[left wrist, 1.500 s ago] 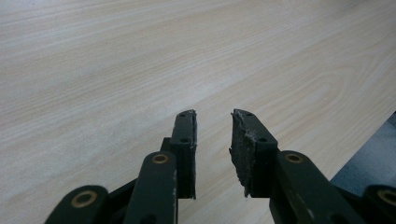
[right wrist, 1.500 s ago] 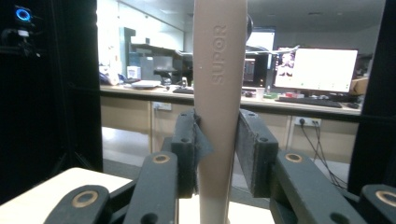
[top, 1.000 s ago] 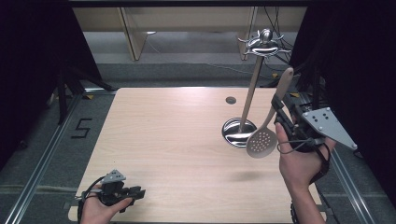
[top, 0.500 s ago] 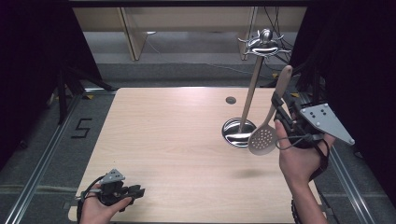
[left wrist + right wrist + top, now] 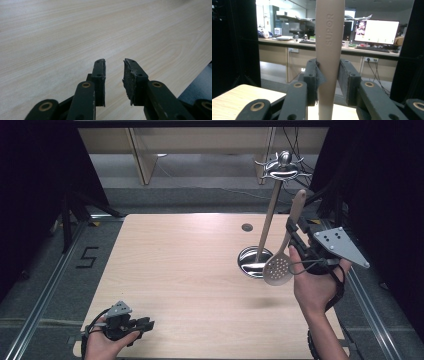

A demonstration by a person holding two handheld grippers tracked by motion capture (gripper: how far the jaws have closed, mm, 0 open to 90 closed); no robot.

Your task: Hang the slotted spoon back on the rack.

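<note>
Right gripper (image 5: 300, 251), at three o'clock: clamped on beige-handled perforated steel skimmer (image 5: 278, 268), bowl hung just beside tall hooked metal utensil stand (image 5: 270, 215). Left gripper (image 5: 141, 324), seven o'clock: parted, empty. Best lifted upright, handle tip guided toward a hook.

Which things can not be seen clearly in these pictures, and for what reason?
- Skimmer end of handle: right gripper view, cut off by the top edge.
- Stand hooks: high view, too small to count.
- Dark round spot on table: high view, too small to identify.
- Left gripper jaw gap: high view, too small.
</note>
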